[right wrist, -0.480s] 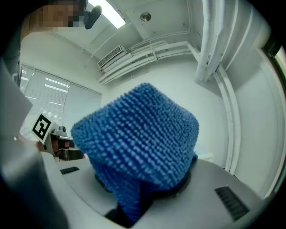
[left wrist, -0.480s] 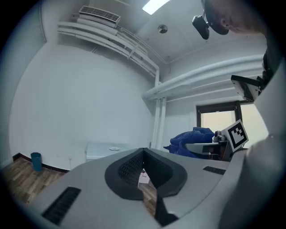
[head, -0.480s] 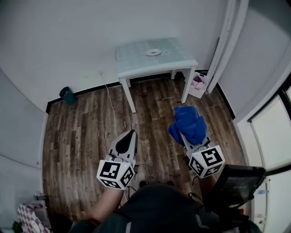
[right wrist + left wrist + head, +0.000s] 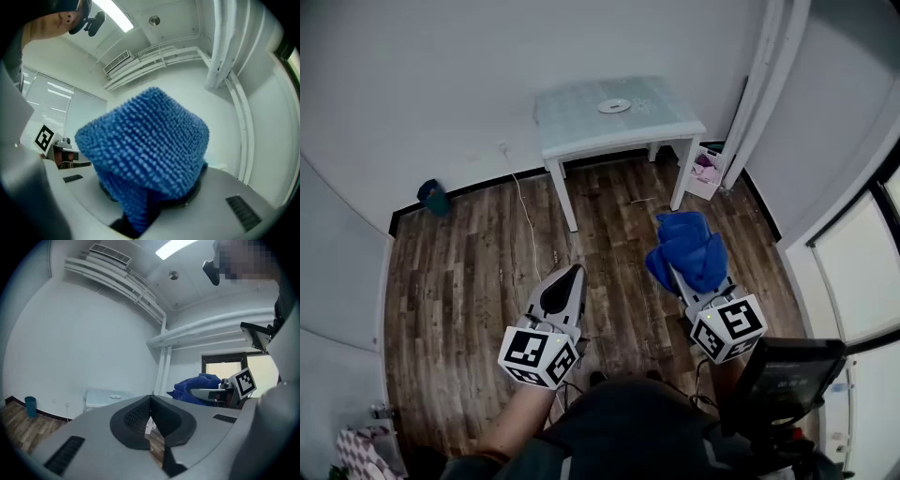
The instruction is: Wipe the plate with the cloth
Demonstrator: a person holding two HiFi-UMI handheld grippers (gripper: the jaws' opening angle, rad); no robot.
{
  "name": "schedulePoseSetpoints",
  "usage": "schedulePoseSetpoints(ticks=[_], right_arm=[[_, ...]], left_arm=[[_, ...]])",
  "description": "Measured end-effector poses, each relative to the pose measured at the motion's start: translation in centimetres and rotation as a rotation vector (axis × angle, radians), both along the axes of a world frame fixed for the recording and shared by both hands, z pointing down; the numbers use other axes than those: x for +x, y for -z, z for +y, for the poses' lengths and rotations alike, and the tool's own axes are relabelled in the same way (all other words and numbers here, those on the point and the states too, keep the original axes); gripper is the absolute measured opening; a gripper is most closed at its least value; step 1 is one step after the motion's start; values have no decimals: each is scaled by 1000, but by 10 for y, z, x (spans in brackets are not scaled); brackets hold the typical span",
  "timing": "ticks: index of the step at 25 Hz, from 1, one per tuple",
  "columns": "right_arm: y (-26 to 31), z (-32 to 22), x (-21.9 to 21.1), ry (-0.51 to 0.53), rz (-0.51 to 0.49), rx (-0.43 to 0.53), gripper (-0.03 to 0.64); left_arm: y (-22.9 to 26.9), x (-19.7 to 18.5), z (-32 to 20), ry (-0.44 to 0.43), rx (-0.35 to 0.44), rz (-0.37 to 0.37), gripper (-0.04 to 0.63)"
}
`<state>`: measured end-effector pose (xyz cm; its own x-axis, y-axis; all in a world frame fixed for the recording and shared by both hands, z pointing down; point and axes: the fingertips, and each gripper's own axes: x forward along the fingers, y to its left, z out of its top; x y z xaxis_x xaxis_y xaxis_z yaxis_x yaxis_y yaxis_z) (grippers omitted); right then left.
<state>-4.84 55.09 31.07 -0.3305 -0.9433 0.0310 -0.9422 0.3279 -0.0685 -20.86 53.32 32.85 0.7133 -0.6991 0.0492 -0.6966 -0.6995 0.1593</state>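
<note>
Cloth [image 4: 686,249]: bright blue, nubby dotted weave. Plate [image 4: 615,107]: white. Tabletop [image 4: 581,122]: pale mint, faint pattern. Floor [image 4: 478,272]: dark brown wood planks. Bin [image 4: 434,196]: teal. Left hand-held gripper [image 4: 570,274], right hand-held gripper [image 4: 679,279]: grey shell, cubes white with black squares.

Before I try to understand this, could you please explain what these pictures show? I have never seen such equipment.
There is no robot here: a person holds one pair of tongs in each hand. The head view comes from a camera on the person's head, looking down. The two gripper views come from cameras riding on the tongs themselves. The left tongs are closed and empty. The right tongs are closed on a blue cloth. Farther ahead stands a small table with a white plate on it, out of reach for now.
</note>
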Motion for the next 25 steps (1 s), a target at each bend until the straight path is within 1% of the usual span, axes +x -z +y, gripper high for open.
schedulePoseSetpoints(ticks=[2, 7, 10, 13, 18, 20, 22, 25], right_arm=[[1, -4, -5, -14, 2, 4, 110], [-5, -6, -17, -50, 6, -1, 110], [-4, -13, -18, -66, 5, -2, 112], [-4, -23, -20, -54, 12, -5, 112], [-5, -60, -6, -34, 0, 2, 112], [-6, -75, 2, -14, 0, 0, 112], [-6, -89, 14, -2, 4, 7, 112], [-6, -115, 36, 0, -3, 20, 111]], left_arm=[[-1, -3, -4, -32, 1, 0, 9], [-3, -21, -9, -84, -5, 48, 9], [-4, -24, -20, -90, -13, 55, 9], [-5, -24, -29, -91, -26, 62, 9], [-1, -6, -62, -86, -12, 42, 9], [-1, 4, -75, -86, -19, 44, 9], [-3, 16, -88, -83, -24, 43, 8], [-3, 36, -115, -66, -18, 21, 9]])
